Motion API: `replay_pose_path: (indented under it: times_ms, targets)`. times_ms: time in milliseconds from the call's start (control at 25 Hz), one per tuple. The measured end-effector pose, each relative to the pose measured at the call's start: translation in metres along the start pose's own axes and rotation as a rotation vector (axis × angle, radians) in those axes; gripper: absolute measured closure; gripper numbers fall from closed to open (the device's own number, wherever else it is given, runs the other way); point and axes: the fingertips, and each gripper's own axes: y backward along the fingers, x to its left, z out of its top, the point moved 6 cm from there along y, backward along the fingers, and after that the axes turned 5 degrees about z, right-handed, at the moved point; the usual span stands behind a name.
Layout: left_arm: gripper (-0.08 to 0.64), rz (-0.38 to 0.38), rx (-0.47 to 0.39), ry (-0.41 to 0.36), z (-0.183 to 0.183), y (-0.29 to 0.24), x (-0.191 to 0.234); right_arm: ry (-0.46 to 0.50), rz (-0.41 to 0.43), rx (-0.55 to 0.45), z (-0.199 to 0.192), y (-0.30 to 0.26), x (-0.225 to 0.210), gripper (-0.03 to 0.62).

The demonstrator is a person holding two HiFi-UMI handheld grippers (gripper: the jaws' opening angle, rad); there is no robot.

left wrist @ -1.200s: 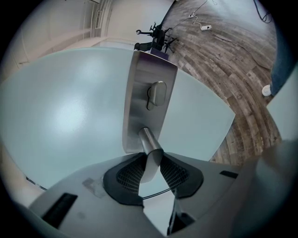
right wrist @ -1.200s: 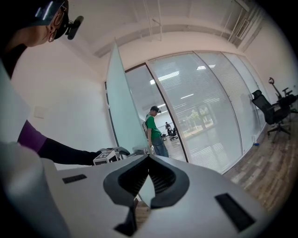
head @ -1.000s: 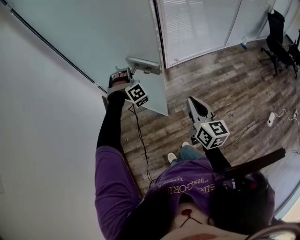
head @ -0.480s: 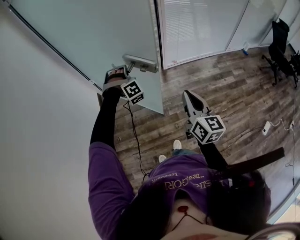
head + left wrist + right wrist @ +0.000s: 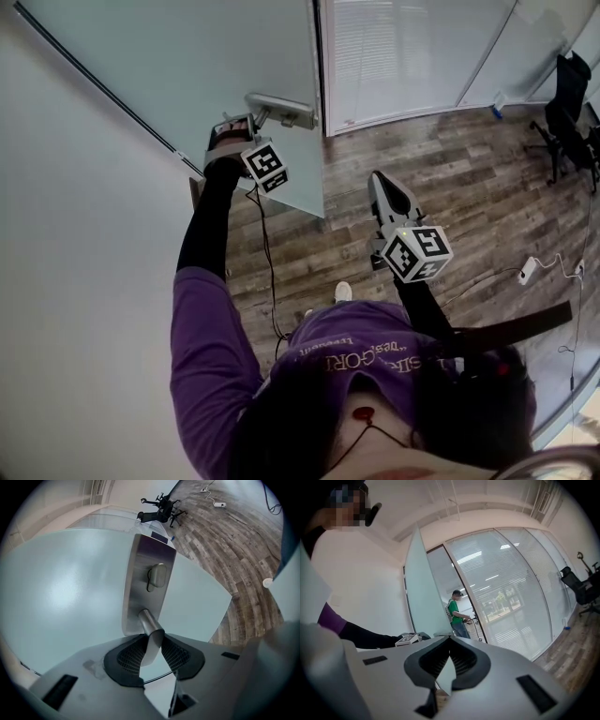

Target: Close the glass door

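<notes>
Left claw is clamped on the handle of the glass door, upper centre, apparently still ajar, while the right claw hangs pinched together, empty.

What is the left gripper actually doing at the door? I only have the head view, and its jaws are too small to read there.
Observer: The left gripper has its jaws shut on the door handle, clamping the lever just past its bend.
Operator: Is the right one holding anything?
Observer: No. The right gripper has its jaws together with nothing between them, and it is off the door.
Operator: Is there anything beyond the doorway?
Observer: Yes. The right gripper view shows a person in a green shirt standing past the edge of the glass door.
</notes>
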Motion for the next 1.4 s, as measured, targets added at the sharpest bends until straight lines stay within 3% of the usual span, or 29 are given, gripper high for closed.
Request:
replay_pose_path:
  times_ms: [440,680,880,1400]
  targets:
    - [0.448,-0.011,0.008,0.020,0.033,-0.038,0.022,-0.031,-0.020,0.022,0.010,-0.016,-0.035,0.606]
    - [0.449,-0.016,-0.037,0.026,0.036,-0.059,0.016,-0.022,-0.039,0.002,0.004,-0.039,-0.036,0.607]
    - [0.449,-0.028,-0.075,0.015,0.052,-0.075,0.036,-0.022,-0.058,-0.002,0.027,-0.066,-0.039,0.607]
    - [0.449,-0.034,-0.133,0.019,0.079,-0.128,0.056,-0.006,-0.098,-0.018,0.023,-0.135,-0.034,0.607]
